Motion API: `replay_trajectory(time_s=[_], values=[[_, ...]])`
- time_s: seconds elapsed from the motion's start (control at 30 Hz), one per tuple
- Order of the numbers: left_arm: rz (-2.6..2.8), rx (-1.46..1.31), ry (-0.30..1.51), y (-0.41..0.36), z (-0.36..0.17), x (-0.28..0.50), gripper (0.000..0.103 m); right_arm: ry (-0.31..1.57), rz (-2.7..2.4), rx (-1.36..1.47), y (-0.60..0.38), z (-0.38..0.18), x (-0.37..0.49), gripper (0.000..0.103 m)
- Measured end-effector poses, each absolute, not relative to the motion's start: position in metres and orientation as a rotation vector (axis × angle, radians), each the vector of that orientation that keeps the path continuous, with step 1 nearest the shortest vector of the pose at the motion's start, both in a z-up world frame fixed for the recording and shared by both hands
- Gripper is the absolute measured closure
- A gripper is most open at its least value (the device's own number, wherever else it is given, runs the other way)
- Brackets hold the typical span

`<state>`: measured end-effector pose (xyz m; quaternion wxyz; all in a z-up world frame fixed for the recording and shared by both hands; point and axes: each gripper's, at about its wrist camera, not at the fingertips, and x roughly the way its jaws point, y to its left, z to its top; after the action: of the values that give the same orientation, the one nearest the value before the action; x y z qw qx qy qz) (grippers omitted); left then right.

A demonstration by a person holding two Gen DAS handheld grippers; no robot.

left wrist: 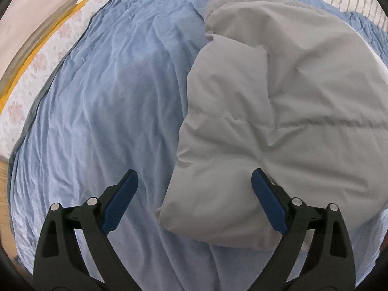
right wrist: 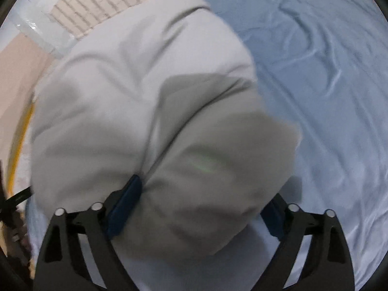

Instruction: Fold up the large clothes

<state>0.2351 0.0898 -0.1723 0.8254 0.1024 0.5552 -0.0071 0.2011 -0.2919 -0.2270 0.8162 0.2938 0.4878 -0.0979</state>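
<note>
A puffy light-grey padded jacket (left wrist: 278, 111) lies bunched on the blue bedsheet (left wrist: 104, 111), toward the right in the left wrist view. My left gripper (left wrist: 194, 172) hangs above its lower left corner, jaws wide open and nothing pressed between the blue pads (left wrist: 118, 203). In the right wrist view the jacket (right wrist: 145, 101) fills the middle, blurred. My right gripper (right wrist: 206, 189) stands open around the jacket's near bulge. Its left pad (right wrist: 126, 203) lies beside a fold, and the fabric partly hides the right one.
The blue sheet (right wrist: 327, 84) stretches to the right of the jacket. A flowered mattress edge (left wrist: 43, 60) with a yellow strip (left wrist: 36, 51) runs along the far left. A white brick-pattern wall (right wrist: 97, 2) stands behind the bed, and wooden floor (left wrist: 3, 177) shows at the left.
</note>
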Motion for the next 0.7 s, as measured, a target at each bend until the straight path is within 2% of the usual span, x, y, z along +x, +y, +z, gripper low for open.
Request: replay_trajectory(time_s=[0.1, 0.2, 0.27, 0.33, 0.4, 0.57, 0.7], values=[[-0.018, 0.199, 1.175, 0.098, -0.182, 0.239, 0.006, 1.042, -0.19, 0.541, -0.286, -0.229, 0.211, 0.013], [-0.024, 0.176, 1.176, 0.105, -0.188, 0.233, 0.006, 1.048, -0.132, 0.546, -0.289, -0.239, 0.226, 0.018], [-0.024, 0.166, 1.174, 0.123, -0.199, 0.233, 0.006, 1.064, -0.12, 0.466, -0.282, -0.237, 0.237, 0.026], [-0.024, 0.157, 1.174, 0.13, -0.202, 0.227, 0.006, 1.075, -0.112, 0.39, -0.269, -0.23, 0.238, 0.052], [-0.029, 0.141, 1.178, 0.134, -0.203, 0.224, 0.006, 1.094, -0.101, 0.32, -0.266, -0.226, 0.238, 0.062], [-0.037, 0.088, 1.191, 0.148, -0.209, 0.225, 0.006, 1.142, -0.098, 0.197, -0.258, -0.224, 0.245, 0.064], [-0.088, 0.048, 1.2, 0.129, -0.224, 0.236, 0.006, 1.141, -0.123, 0.198, -0.257, -0.225, 0.244, 0.063]])
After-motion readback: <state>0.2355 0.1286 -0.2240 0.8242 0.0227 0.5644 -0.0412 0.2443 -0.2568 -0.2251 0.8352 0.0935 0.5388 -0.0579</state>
